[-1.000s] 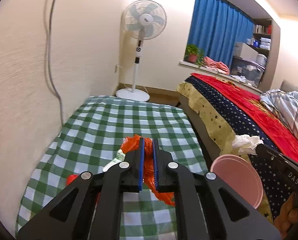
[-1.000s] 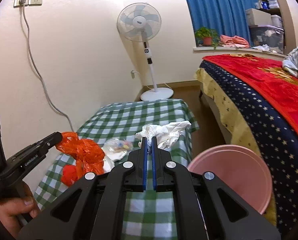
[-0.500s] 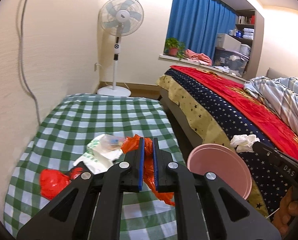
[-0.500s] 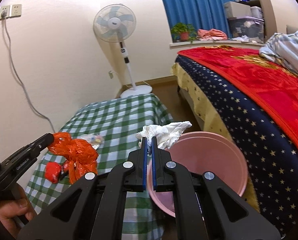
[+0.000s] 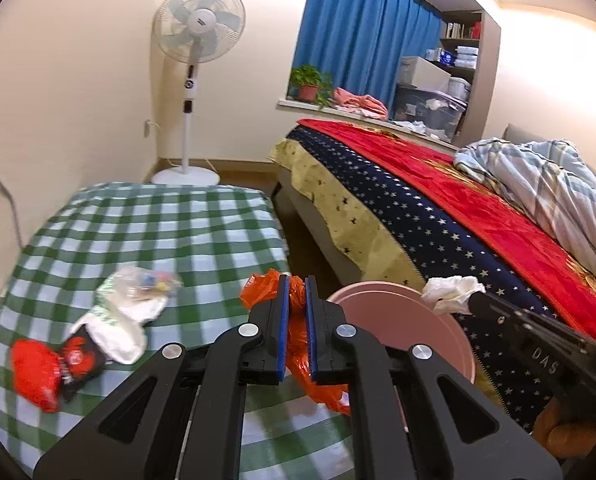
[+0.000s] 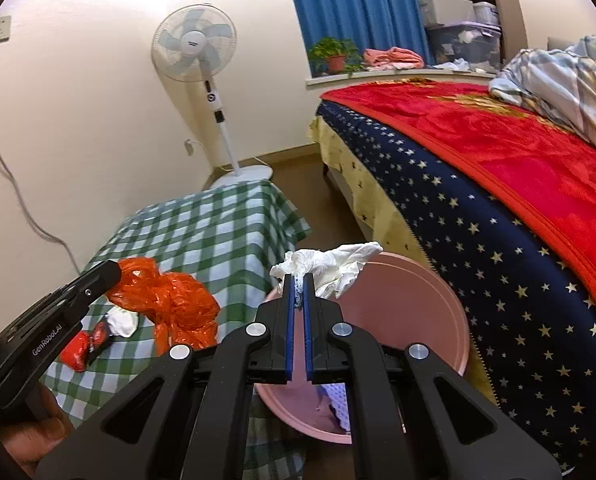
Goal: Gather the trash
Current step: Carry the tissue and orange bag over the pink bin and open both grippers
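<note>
As both hands swing in from the table, the left gripper (image 5: 296, 292) pinching a crumpled orange plastic bag (image 5: 298, 340) and the right gripper (image 6: 298, 292) clamping a wadded white tissue (image 6: 330, 266) now hang by the round pink plastic bin (image 6: 414, 300), ready to drop.

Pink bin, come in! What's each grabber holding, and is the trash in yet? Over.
Left gripper shut on orange bag. Right gripper shut on white tissue, above pink bin. Nothing dropped yet. Path clear.

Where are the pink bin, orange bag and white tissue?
pink bin (image 6: 426, 312), right wrist view, inner wall.
orange bag (image 6: 177, 300), right wrist view, crumpled middle.
white tissue (image 6: 338, 268), right wrist view, middle.
</note>
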{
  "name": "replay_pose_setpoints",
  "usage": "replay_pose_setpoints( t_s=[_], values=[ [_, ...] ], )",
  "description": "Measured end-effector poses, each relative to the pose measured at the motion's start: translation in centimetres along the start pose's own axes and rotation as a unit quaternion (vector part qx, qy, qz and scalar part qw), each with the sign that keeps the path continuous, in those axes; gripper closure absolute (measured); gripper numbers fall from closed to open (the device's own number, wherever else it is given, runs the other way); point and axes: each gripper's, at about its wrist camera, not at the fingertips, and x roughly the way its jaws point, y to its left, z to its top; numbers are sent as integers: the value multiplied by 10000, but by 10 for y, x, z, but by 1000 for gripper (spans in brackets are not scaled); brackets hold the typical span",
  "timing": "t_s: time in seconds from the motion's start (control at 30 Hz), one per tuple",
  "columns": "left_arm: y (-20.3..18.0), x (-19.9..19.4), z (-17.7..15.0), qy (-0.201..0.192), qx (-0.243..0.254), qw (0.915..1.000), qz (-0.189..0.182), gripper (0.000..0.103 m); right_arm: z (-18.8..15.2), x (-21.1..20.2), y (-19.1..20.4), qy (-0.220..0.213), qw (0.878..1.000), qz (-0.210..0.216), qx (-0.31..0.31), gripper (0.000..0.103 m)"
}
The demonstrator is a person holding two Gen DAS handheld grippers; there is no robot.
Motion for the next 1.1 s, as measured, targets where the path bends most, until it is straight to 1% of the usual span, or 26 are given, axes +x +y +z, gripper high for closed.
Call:
replay_pose_setpoints(
  t_s=[0.4, 0.63, 0.73, 0.8, 0.83, 0.87, 0.9, 0.93, 0.97, 1.0, 1.1],
  values=[
    [-44, 51, -11, 252, 164, 9986, -434, 96, -2, 16, -32, 116, 9985, -521, 135, 99],
    [-54, 71, -19, 397, 147, 9976, -552, 96, -4, 24, -42, 196, 9974, -670, 196, 99],
    [-56, 78, -22, 469, 99, 9965, -679, 95, -5, 26, -44, 227, 9969, -716, 225, 99],
    [-57, 82, -24, 517, 83, 9959, -740, 95, -6, 27, -45, 266, 9964, -775, 220, 95],
    [-57, 84, -24, 531, 72, 9960, -710, 94, -7, 28, -45, 272, 9955, -886, 216, 94],
    [-56, 85, -25, 546, 48, 9962, -683, 88, -7, 28, -47, 278, 9947, -963, 241, 91],
    [-55, 85, -26, 560, 20, 9962, -669, 86, -8, 28, -49, 287, 9942, -995, 300, 89],
    [-54, 85, -25, 563, -4, 9963, -644, 85, -8, 28, -51, 289, 9939, -1004, 349, 78],
    [-53, 85, -25, 562, -21, 9965, -622, 85, -8, 28, -53, 278, 9936, -1022, 393, 65],
    [-51, 84, -25, 560, -49, 9966, -603, 85, -8, 26, -54, 247, 9933, -1050, 426, 61],
    [-45, 79, -23, 537, -89, 9969, -568, 85, -7, 24, -52, 191, 9937, -1018, 418, 60]
  ],
)
